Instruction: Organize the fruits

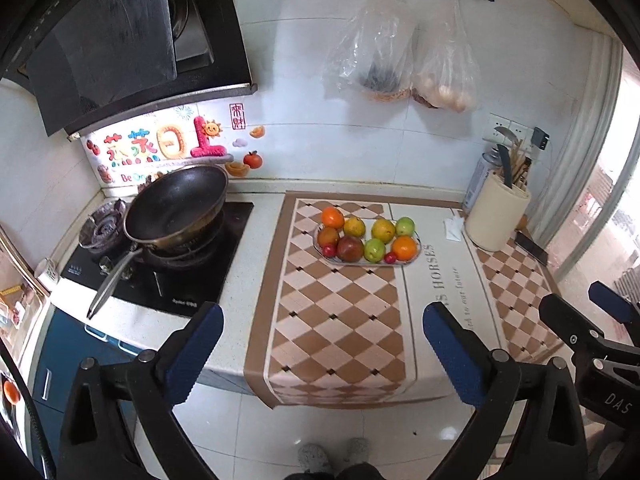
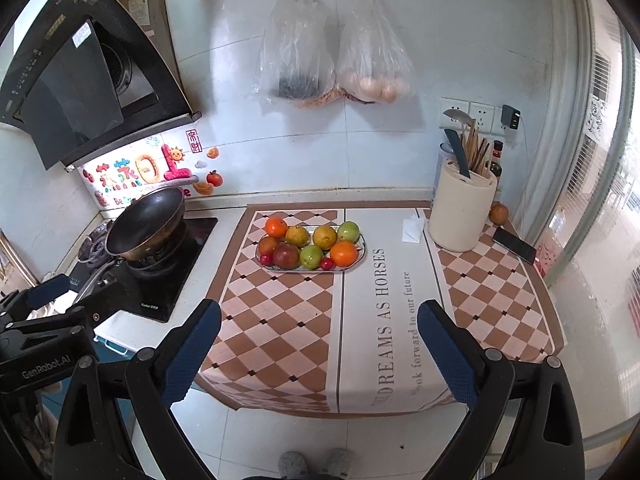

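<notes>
Fingers [image 1: 200,344] of the left gripper [image 1: 322,344] stand wide apart with nothing between them, and those of the right gripper [image 2: 318,340] are spread just as wide and bare — both hang off the near edge of the table [image 2: 236,216], well short of the plate.

On the table lies a checked brown-and-cream cloth [image 2: 280,320] with a pale lettered band, and the oval plate [image 2: 362,250] sits on it toward the wall. Taking the plate as landmark: a dark wok [image 2: 146,220] on the black hob stands to its left, a cream utensil holder [image 2: 460,216] with a knife and chopsticks to its right, a black phone [image 2: 514,245] farther right, and two clear plastic bags [image 2: 332,52] hang on the wall above.

The fruits [image 2: 312,244] are piled close on the plate, touching one another. Back row, left to right: a bright orange [image 2: 276,227], two yellow-green citrus, a green apple [image 2: 348,231]. Front row: a reddish-orange fruit, a dark red apple [image 2: 286,255], a second green apple, another orange [image 2: 344,253] — with two small red round fruits [image 2: 327,264] tucked at the front rim.
</notes>
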Demonstrator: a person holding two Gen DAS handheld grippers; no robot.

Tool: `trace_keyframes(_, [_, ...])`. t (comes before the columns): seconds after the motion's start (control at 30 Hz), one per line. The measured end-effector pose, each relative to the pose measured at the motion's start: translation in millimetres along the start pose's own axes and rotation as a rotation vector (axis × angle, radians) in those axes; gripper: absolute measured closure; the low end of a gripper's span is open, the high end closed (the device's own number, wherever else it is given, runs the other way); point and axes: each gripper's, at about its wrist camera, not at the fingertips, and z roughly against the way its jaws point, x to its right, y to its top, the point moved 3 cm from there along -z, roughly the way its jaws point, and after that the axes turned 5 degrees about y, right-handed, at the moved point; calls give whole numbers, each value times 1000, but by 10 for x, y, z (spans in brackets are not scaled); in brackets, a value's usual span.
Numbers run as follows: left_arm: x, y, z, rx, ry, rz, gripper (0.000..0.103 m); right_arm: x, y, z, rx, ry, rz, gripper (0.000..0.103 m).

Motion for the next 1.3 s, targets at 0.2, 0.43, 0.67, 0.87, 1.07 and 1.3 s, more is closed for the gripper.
trace_keyframes(0.2, [56,113,-283,-16,34,-10,1,99,171,-402,-6,-27,-5,2])
trace_keyframes(0.43, [130,236,-669,-54,58,-31,1,214,331,-900,-45,-56,-7,2])
trace_keyframes(0.67, [150,302,-1017,-101,66,-29,1,256,410,-1260,-81,-76,-1,2])
trace_keyframes(0.87, [133,364,-1170,-114,70,-19,1,268,454,-1399,-93,-80,-7,2])
trace_keyframes(1.07, [121,397,-1246,-122,63,-18,1,263,467,-1463,-103,-76,-8,2])
trace_keyframes(1.3, [104,399,-1279,-128,56,-13,1,281,424,-1552,-123,-75,-17,2])
